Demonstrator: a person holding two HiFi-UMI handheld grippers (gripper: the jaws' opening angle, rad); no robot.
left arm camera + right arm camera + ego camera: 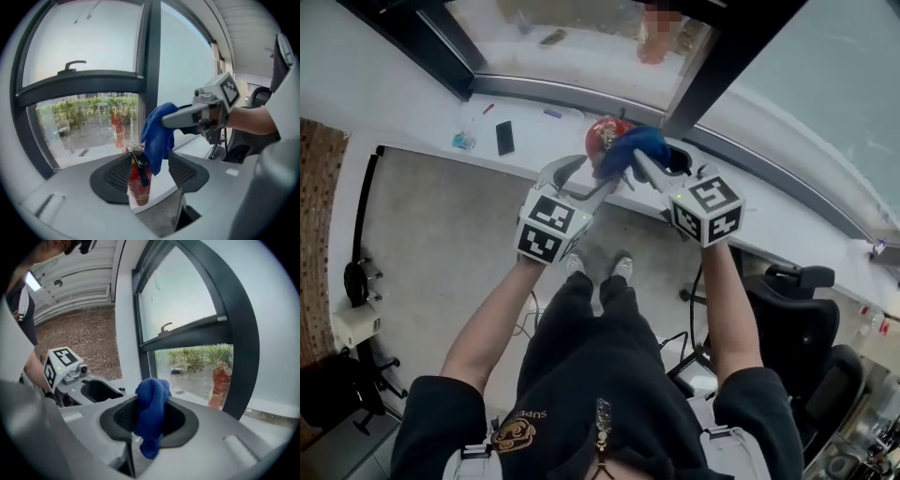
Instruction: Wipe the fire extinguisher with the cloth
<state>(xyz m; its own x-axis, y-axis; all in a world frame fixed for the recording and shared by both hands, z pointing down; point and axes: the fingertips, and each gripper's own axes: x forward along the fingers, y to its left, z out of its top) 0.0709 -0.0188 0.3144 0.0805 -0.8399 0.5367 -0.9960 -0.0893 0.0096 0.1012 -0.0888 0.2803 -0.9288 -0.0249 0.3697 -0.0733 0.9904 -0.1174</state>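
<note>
The left gripper (149,164), smooth grey plastic with black, fine-gridded pads, has its jaws standing wide. Seen between them is the fire extinguisher (137,185), a small, glossy red cylinder with a black lever at its head. It stands upright on the white sill (431,108) under the window, long axis vertical and head up. It sits closer to the left pad, and bare sill shows between it and the right pad. I can't see either pad pressing on it. Hanging against its head and right side is the cloth (157,133), soft deep-blue fabric bunched into a loose wad. Further right, the right gripper (150,408) has its jaws pinched narrow on the cloth, with a tail dangling below them.
</note>
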